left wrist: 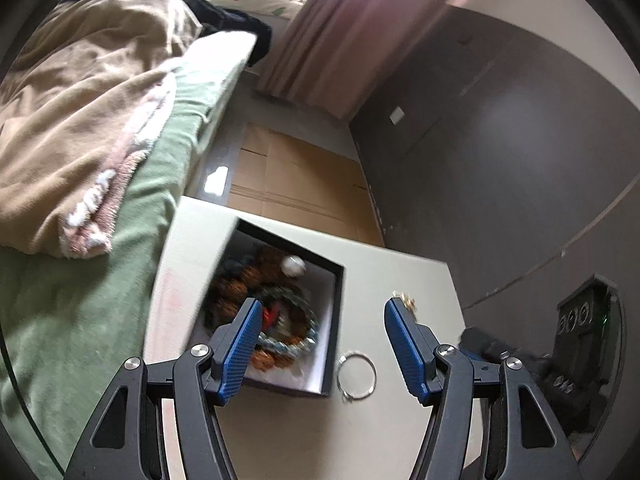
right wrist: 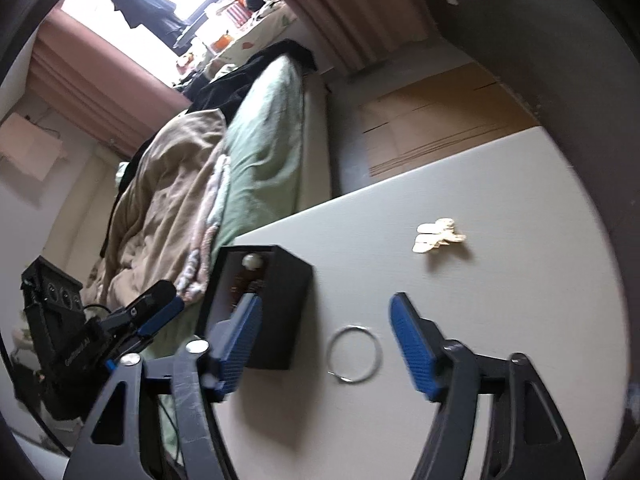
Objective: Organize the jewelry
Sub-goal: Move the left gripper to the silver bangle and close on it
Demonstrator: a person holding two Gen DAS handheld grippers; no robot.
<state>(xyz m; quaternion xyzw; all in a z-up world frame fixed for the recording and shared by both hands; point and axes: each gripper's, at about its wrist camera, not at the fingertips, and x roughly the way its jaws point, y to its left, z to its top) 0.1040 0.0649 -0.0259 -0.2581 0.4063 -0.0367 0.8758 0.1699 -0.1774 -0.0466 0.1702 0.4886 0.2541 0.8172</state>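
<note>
My right tool (right wrist: 324,344) gapes empty w/ the silver bangle (right wrist: 354,354) btwn its fingers; left tool (left wrist: 320,344) open, empty too; box (right wrist: 280,304) left of it, so short drop-in.

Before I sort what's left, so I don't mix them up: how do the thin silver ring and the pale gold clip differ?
The thin silver ring is a plain open hoop; the pale gold clip is solid, lumpy and winged. The ring lies close beside the black box; the clip lies farther off. Both rest on the white tabletop, outside the box.
</note>
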